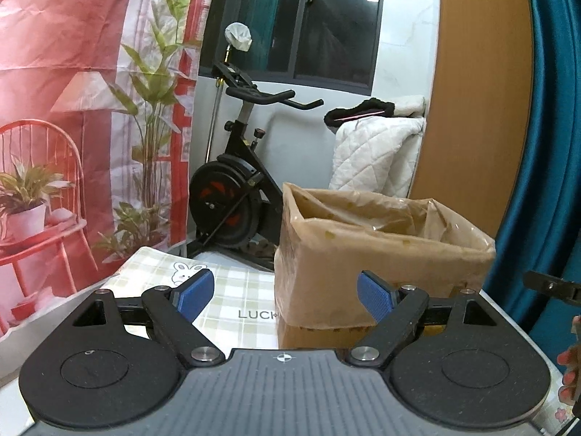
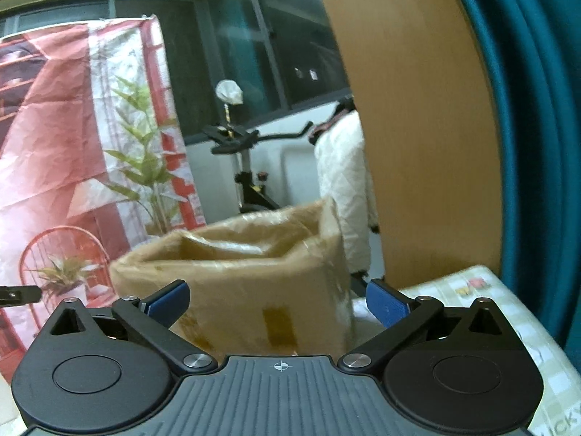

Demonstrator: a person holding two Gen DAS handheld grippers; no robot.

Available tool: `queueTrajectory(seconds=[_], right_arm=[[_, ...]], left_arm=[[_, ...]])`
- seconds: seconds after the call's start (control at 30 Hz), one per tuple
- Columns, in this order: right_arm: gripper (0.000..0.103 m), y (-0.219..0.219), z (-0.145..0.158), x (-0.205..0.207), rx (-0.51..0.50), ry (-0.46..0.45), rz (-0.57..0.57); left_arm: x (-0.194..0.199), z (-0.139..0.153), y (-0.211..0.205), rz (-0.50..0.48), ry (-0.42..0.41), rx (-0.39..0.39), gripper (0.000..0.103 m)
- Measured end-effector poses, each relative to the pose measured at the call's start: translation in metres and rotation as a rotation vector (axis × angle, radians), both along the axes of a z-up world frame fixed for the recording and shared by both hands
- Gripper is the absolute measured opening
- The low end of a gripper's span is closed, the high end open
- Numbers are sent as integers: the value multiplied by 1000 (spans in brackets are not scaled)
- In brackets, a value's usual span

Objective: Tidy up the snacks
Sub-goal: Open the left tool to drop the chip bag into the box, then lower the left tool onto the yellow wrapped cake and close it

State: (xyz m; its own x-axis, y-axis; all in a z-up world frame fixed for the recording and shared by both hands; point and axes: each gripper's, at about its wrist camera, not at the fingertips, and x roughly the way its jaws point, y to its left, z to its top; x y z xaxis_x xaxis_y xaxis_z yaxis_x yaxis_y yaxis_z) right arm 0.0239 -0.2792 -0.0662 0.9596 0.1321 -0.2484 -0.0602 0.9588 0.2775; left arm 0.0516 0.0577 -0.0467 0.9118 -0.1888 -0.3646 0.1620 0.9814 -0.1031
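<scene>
Brown cardboard box lined with clear plastic [image 1: 381,254] is sitting on the checked surface [image 1: 236,298]; left tool [image 1: 285,296] and right tool [image 2: 277,303] are gaping empty, no snacks showing, sorting seemingly unstarted.

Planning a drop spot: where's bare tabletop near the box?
Bare checked cloth lies left of the lined cardboard box, toward the bunny print; another strip lies right of it by the teal curtain. No snacks visible.

Even indoor light, strong fisheye bending; right wrist view motion-blurred, window dark.
</scene>
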Motion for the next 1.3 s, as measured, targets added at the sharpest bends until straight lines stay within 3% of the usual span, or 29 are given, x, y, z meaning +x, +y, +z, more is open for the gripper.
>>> queueTrajectory(seconds=[0.27,0.33,0.4,0.63,0.8,1.17,1.23,1.27,1.3], right_arm=[[102,-1,-40,5,-96,93,-7],[94,1,-51,12,-125,149,4],[63,4,-63,18,-156,192,26],[55,18,-102,29,-198,302,70],[42,22,-116,38,-193,326,102],[29,29,-140,87,-218,375,142],[18,30,-142,89,-216,367,137],[3,31,-142,89,-227,368,134],[2,31,-141,88,-233,367,137]], left_arm=[[5,-31,8,30,5,-53,87],[8,-38,10,31,15,-57,87],[11,-45,10,33,29,-53,87],[24,-65,11,28,81,-32,87],[29,-77,9,28,119,6,85],[33,-88,12,16,172,27,83],[32,-89,11,14,177,29,83],[32,-89,11,13,179,31,83],[32,-89,11,11,180,32,82]])
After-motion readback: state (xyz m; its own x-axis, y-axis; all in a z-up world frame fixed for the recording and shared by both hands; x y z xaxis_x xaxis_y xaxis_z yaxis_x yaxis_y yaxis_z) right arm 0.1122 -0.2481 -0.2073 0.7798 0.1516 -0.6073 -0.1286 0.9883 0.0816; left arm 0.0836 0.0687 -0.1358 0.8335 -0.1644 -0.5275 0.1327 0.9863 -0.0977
